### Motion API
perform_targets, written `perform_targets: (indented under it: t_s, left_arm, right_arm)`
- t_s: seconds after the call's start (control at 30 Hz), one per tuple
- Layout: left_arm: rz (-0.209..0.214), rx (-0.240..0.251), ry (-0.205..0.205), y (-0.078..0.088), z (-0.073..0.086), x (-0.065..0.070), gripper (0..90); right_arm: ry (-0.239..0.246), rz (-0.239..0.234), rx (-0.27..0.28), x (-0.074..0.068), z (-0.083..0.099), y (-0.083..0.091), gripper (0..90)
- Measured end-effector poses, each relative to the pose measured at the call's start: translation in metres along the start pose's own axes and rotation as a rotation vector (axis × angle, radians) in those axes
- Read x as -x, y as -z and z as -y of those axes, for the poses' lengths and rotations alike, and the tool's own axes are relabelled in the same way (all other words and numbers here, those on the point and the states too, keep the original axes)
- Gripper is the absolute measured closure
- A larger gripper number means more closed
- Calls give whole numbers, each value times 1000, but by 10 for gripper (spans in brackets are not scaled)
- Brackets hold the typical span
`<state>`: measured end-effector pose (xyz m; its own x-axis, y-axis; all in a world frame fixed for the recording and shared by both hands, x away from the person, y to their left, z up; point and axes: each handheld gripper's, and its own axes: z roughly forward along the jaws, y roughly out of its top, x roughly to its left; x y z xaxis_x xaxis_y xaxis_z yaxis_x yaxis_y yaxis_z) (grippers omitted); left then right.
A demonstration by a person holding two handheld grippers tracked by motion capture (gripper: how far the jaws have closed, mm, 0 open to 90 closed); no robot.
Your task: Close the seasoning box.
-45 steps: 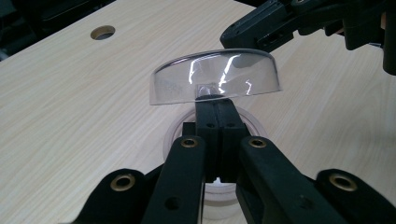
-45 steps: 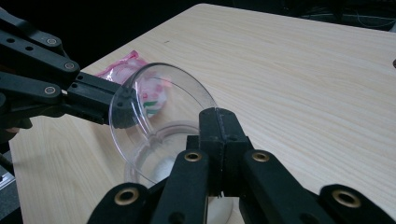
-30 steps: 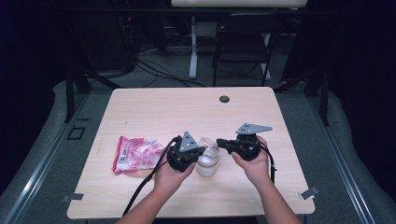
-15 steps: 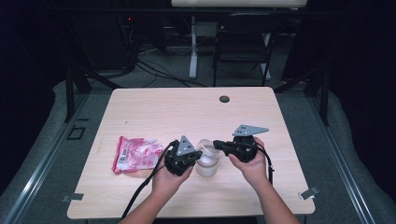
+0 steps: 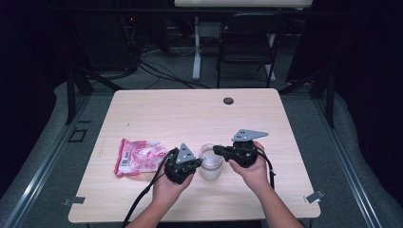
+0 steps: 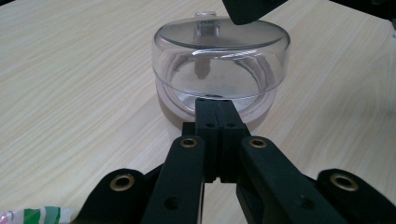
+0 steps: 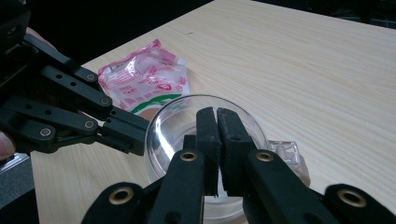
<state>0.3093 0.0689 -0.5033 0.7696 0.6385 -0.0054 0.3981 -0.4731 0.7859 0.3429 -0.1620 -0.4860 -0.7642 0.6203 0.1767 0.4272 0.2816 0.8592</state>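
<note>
A clear round container (image 5: 210,164) with a domed lid and a small knob (image 6: 206,22) stands on the wooden table (image 5: 190,114) near its front edge. My left gripper (image 5: 199,164) is shut, and its tips (image 6: 216,107) touch the container's side just below the lid's rim. My right gripper (image 5: 216,149) comes in from the right with its jaws all but together (image 7: 216,114) over the lid. Nothing shows between them. In the left gripper view its tip (image 6: 247,9) hangs just right of the knob. In the right gripper view the left gripper (image 7: 133,135) reaches the container's left side.
A pink and white plastic bag (image 5: 138,156) lies left of the container, close to the left hand. A small clear plastic piece (image 7: 286,151) sits against the container's right side. A dark round grommet (image 5: 228,100) marks the table's far edge. A chair (image 5: 247,42) stands beyond.
My right gripper has edged a little left, so its tips now reach over the lid. The left gripper and the container have stayed put.
</note>
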Motion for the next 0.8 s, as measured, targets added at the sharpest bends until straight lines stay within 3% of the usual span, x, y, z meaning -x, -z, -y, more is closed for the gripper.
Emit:
perform_targets:
  t_s: [0.43,0.57,0.8]
  left_arm:
    - [-5,-38,-1,-1,7,-4,895]
    - [-12,-26,8,3,9,-6,896]
    - [-19,-24,11,6,11,-9,884]
  right_arm:
    - [3,-13,-20,-1,3,-5,872]
    - [11,5,-39,-2,5,-8,869]
    - [5,-3,-35,-2,5,-8,871]
